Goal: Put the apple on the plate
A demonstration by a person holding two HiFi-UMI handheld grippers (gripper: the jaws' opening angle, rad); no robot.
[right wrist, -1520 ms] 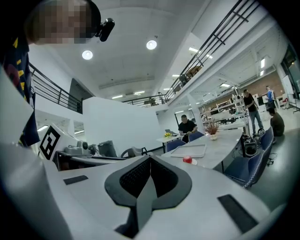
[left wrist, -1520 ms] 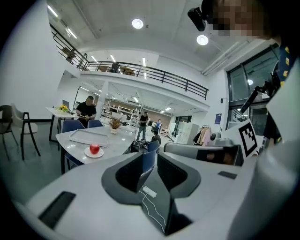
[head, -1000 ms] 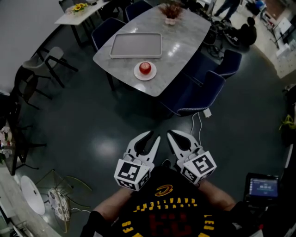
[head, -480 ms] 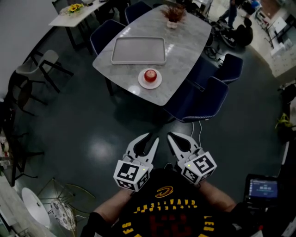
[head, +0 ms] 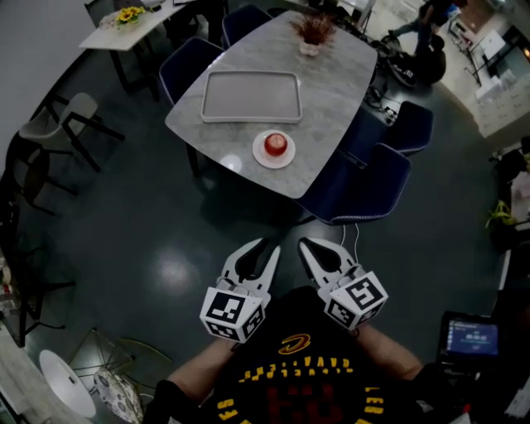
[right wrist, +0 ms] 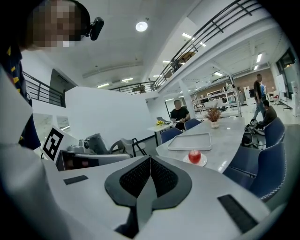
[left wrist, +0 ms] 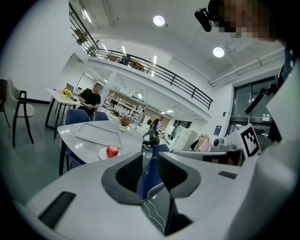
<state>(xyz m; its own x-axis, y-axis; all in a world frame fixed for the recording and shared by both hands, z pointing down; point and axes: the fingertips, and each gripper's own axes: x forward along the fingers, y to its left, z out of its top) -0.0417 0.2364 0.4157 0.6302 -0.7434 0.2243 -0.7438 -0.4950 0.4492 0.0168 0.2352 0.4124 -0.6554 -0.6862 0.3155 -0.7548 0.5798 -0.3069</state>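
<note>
Red and round, the apple [head: 276, 145] sits on the small white plate [head: 259, 156]. The plate is on the grey stone bench [head: 331, 74], close to the near edge. Just behind the plate, a bit to the left, lies a big grey tray [head: 251, 97] with nothing in it. At the far end of the bench stands a little plant in a pot [head: 313, 31]. Blue chairs [head: 364, 186] are pushed up to the right side of the bench, and more stand on the far left side.

Both hand-held grippers are well away from the bench. They are held close to the person's body, over the dark shiny floor [head: 166, 215], and point toward the bench. The left hand-held gripper [head: 272, 244] has its jaws apart, and nothing is held between them. The right hand-held gripper [head: 308, 241] has its jaws pressed together, with nothing in them. The two are side by side, not touching.

Far off on the left is a smaller table with yellow flowers [head: 126, 15] on it. A person in black [left wrist: 91, 96] sits there.
</note>
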